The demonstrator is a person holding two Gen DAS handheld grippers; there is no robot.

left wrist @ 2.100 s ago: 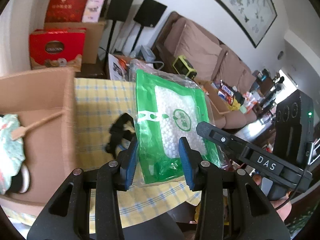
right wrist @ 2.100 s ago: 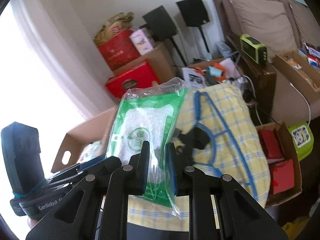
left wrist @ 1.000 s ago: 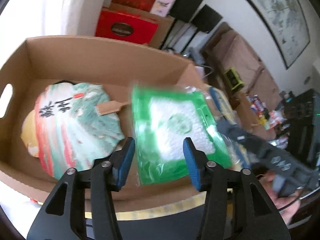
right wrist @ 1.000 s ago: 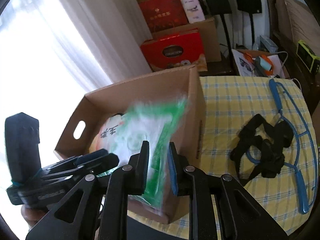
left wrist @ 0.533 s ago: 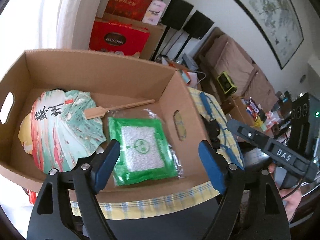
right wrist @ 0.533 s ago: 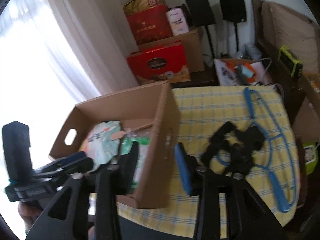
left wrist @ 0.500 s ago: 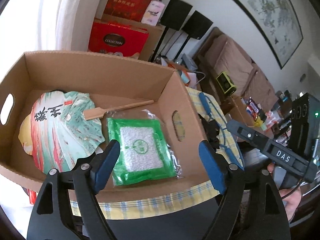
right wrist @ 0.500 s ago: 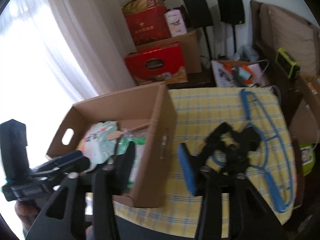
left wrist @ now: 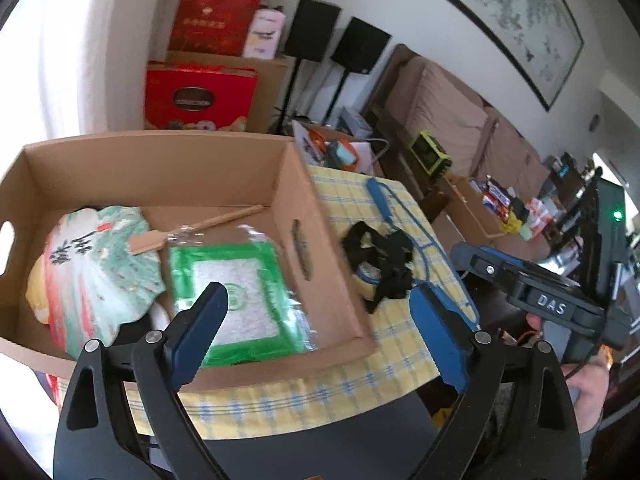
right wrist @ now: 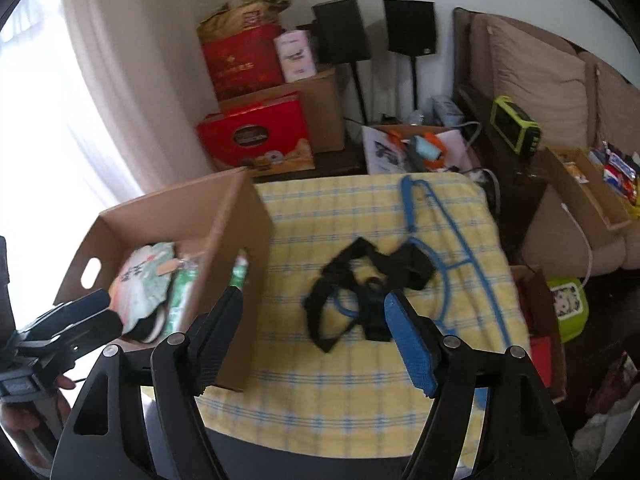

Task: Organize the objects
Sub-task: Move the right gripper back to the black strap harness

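A cardboard box [left wrist: 320, 232] [right wrist: 224, 224] stands on the left of a table with a yellow checked cloth [right wrist: 352, 384]. Inside lie a green bag of white pellets [left wrist: 236, 280] and a painted paper fan [left wrist: 92, 276]. A black strap bundle [left wrist: 380, 268] [right wrist: 360, 280] lies on a blue clothes hanger [right wrist: 448, 248] to the right of the box. My left gripper [left wrist: 320, 324] is open and empty above the box's near right corner. My right gripper [right wrist: 316, 320] is open and empty above the cloth, near the straps.
Red gift boxes [right wrist: 256, 136] and cartons stand on the floor behind the table. Two black speakers [right wrist: 376, 28] stand by the wall. A brown sofa [right wrist: 540, 76] is at the right. Open boxes of clutter [right wrist: 416, 148] sit beside the table.
The green bag was held over the table by both grippers, was carried left and let go into the box. Both grippers opened wide and have shifted right toward the straps.
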